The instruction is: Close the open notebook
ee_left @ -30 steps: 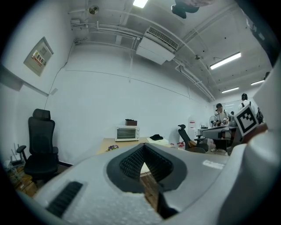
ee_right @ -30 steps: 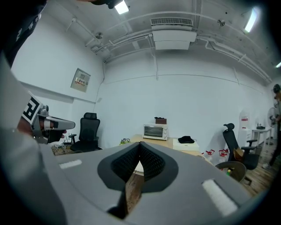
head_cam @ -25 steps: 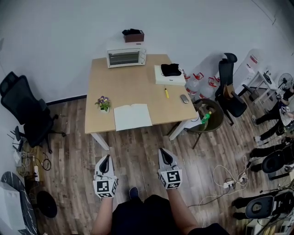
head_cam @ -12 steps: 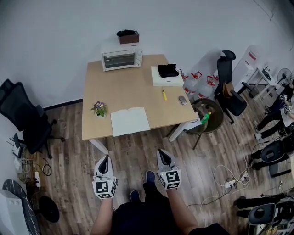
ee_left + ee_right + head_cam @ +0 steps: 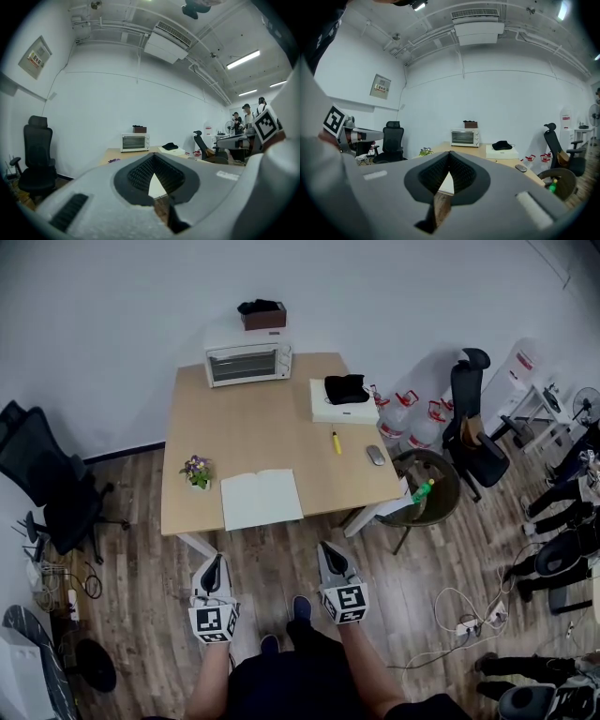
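The open notebook [image 5: 262, 499] lies flat, white pages up, near the front edge of the wooden table [image 5: 272, 427]. Both grippers hang over the wooden floor short of the table, pointing at it. My left gripper [image 5: 217, 561] is shut and empty, below the notebook's left side. My right gripper [image 5: 328, 547] is shut and empty too, below and right of the notebook. In the left gripper view the jaws of the left gripper [image 5: 153, 157] meet, with a sliver of the notebook [image 5: 157, 186] showing behind them. The right gripper view shows the right gripper [image 5: 450, 153] the same way, in front of the notebook [image 5: 446, 183].
On the table stand a toaster oven [image 5: 247, 363], a small flower pot [image 5: 196, 470], a white box with a black cloth [image 5: 344, 399], a yellow marker [image 5: 336, 442] and a mouse [image 5: 375, 455]. A black office chair [image 5: 47, 488] is left; a round bin [image 5: 427, 488] and water jugs are right.
The table and notebook have drawn closer and lower in the head view as the person stepped toward them. Both grippers moved forward together and stayed shut.
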A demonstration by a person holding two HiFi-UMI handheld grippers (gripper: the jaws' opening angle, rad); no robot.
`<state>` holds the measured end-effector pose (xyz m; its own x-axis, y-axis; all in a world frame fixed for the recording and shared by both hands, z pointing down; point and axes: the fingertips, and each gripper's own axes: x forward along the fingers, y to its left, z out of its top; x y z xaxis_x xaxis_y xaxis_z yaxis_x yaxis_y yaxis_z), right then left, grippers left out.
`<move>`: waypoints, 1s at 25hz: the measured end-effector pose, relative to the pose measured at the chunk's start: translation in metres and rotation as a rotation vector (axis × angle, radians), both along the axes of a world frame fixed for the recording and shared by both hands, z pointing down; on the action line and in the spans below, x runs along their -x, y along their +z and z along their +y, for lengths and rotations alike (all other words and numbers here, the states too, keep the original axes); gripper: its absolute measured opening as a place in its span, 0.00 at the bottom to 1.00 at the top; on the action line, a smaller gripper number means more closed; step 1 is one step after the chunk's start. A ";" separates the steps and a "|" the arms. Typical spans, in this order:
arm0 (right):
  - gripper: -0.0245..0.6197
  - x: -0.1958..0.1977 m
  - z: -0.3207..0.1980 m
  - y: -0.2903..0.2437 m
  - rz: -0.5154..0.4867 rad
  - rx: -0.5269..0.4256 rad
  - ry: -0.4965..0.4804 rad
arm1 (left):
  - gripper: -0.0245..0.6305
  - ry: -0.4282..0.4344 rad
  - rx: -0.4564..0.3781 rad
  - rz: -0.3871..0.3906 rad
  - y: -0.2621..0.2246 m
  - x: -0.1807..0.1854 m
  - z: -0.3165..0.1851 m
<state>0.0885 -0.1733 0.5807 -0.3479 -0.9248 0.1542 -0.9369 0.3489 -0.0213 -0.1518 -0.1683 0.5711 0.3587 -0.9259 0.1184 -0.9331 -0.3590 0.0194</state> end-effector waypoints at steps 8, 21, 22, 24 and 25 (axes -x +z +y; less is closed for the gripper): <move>0.05 -0.012 -0.035 0.004 0.004 0.016 -0.006 | 0.03 0.010 0.010 -0.022 0.007 -0.013 -0.029; 0.05 -0.007 -0.069 0.022 -0.005 0.046 -0.033 | 0.03 -0.010 0.009 -0.022 0.012 -0.010 -0.054; 0.05 -0.007 -0.072 0.021 -0.001 0.042 -0.033 | 0.03 -0.009 0.006 -0.018 0.012 -0.011 -0.056; 0.05 -0.007 -0.077 0.019 0.006 0.034 -0.033 | 0.03 -0.011 0.006 -0.016 0.012 -0.011 -0.060; 0.05 -0.007 -0.080 0.017 0.007 0.030 -0.034 | 0.03 -0.015 0.008 -0.015 0.012 -0.010 -0.061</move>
<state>0.0952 -0.2531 0.5981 -0.3782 -0.9072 0.1843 -0.9246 0.3802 -0.0257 -0.1414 -0.2298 0.5830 0.3433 -0.9301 0.1309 -0.9385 -0.3453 0.0076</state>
